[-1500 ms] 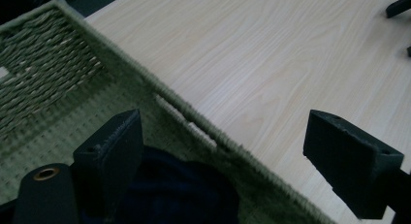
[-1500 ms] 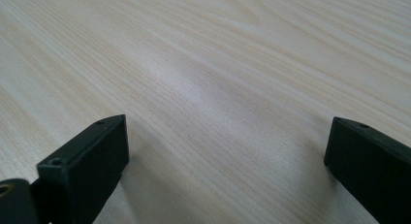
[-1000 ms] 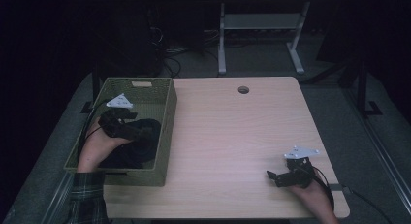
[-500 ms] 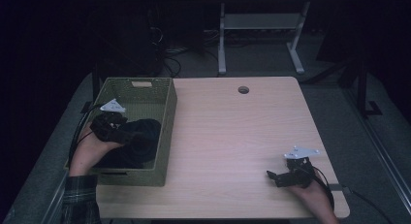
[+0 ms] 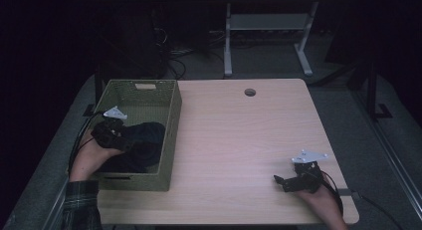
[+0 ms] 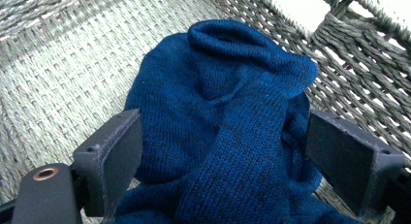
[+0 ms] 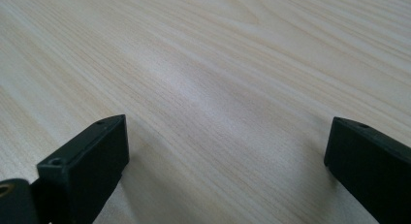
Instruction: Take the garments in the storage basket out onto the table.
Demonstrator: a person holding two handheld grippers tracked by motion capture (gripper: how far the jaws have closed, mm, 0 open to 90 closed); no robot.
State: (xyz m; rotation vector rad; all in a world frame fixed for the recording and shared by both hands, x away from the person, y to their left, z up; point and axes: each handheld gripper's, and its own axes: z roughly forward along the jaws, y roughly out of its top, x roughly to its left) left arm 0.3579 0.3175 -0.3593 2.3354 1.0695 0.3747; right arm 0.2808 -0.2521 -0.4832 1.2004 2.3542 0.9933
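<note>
A dark blue knitted garment (image 5: 145,144) lies bunched in the near half of a green woven basket (image 5: 171,133) at the table's left. In the left gripper view the garment (image 6: 228,88) bulges up between the two jaws, which stand wide apart on either side of it over the basket's woven floor (image 6: 63,73). My left gripper (image 5: 125,137) is open, inside the basket beside its left wall. My right gripper (image 5: 278,180) rests open low over the bare wooden table (image 7: 218,64) near the front right corner, with nothing between its jaws.
A wooden tabletop (image 5: 249,140) stretches between the basket and the right hand. A round cable hole (image 5: 250,92) sits near the far edge. The legs of a white stand (image 5: 228,46) rise on the dark floor behind the table.
My left gripper has slid left and a little nearer inside the basket, staying at the blue garment. The right gripper has not moved.
</note>
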